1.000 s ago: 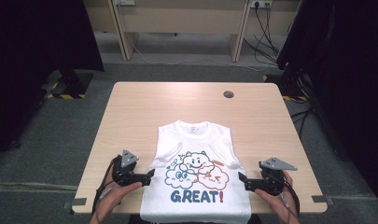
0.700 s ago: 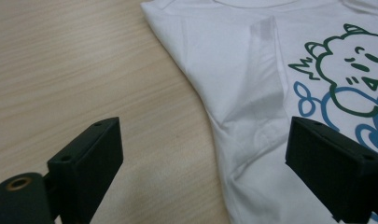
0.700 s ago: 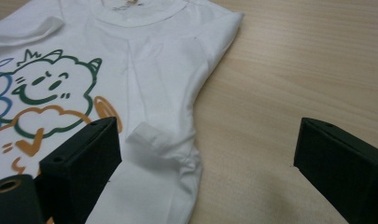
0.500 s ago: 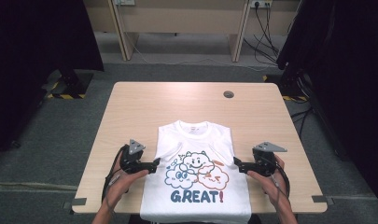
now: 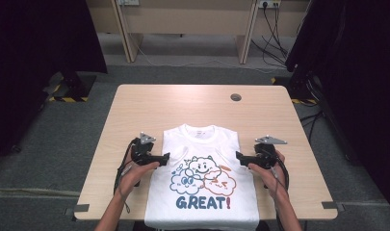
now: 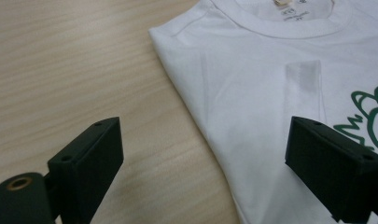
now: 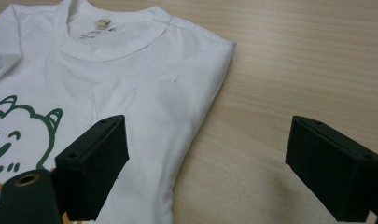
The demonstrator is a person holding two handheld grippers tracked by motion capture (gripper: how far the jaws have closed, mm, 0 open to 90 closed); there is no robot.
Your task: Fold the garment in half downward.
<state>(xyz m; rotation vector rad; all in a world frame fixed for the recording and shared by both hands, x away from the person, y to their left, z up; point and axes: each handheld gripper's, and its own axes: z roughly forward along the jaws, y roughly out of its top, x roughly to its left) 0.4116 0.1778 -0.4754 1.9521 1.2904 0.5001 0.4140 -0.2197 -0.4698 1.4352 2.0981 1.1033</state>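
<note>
A white T-shirt printed with cartoon clouds and "GREAT!" lies folded, sleeves tucked under, on the near half of the wooden table. My left gripper points at the shirt's left edge; its jaws are wide, one over bare wood and one over cloth, and have just opened slightly. At the shirt's right edge my right gripper is also open across the fold, its jaws having just closed a little. Neither one grips the cloth. The collar and label lie beyond the jaws.
A round cable hole sits in the tabletop near its far edge. Bare wood surrounds the shirt on the left, right and far side. Behind the table stand wooden desk legs, with cables on the grey floor.
Both hands have slid away from the near edge, up along the shirt's sides toward its shoulders. The jaws stay apart and the shirt has not moved.
</note>
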